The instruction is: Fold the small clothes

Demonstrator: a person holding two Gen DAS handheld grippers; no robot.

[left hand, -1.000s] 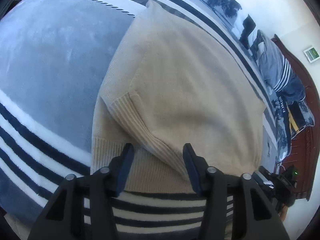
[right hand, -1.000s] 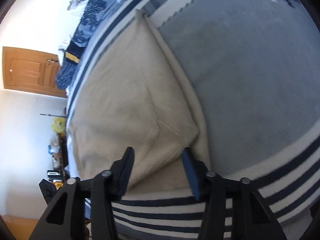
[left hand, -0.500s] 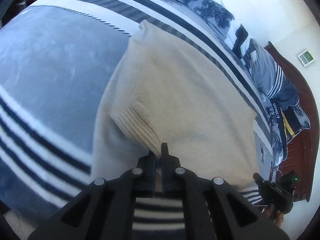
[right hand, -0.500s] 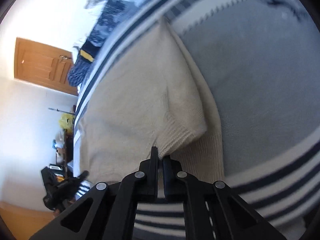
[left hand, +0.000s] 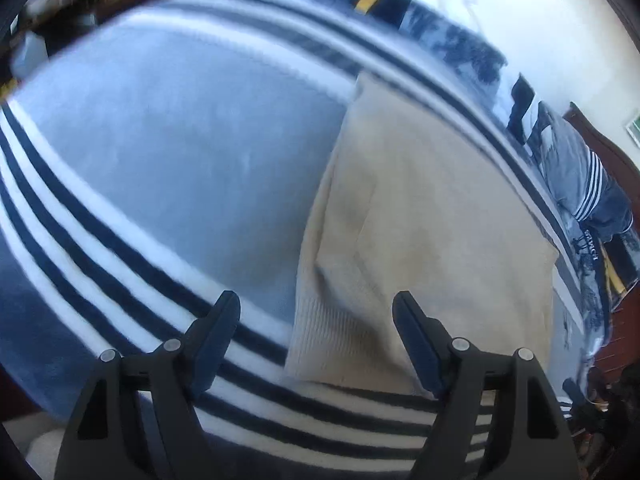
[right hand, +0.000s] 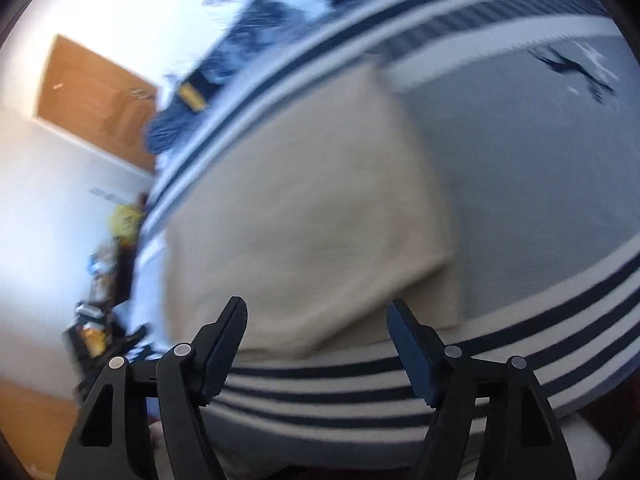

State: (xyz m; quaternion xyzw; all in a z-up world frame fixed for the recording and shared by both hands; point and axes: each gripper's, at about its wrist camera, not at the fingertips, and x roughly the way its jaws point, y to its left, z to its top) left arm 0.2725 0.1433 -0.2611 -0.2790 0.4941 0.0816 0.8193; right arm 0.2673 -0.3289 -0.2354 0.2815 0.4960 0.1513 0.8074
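Note:
A beige knit sweater (left hand: pixel 432 232) lies folded on a grey blanket with navy and white stripes (left hand: pixel 168 168). Its ribbed hem (left hand: pixel 324 340) faces me in the left wrist view. My left gripper (left hand: pixel 316 332) is open and empty, hovering just above the hem's left corner. In the right wrist view the sweater (right hand: pixel 304 220) lies flat with a sleeve folded over its right side. My right gripper (right hand: pixel 316 334) is open and empty above the sweater's near edge. Both views are blurred by motion.
Dark patterned clothes and pillows (left hand: pixel 580 176) lie at the far side of the bed. A wooden door (right hand: pixel 96 96) and cluttered shelves (right hand: pixel 108 264) stand to the left in the right wrist view. The grey blanket (right hand: pixel 520 168) extends to the right of the sweater.
Half a second ago both grippers were shut on the sweater's near edge. Both have now opened, let go of it and pulled back and up.

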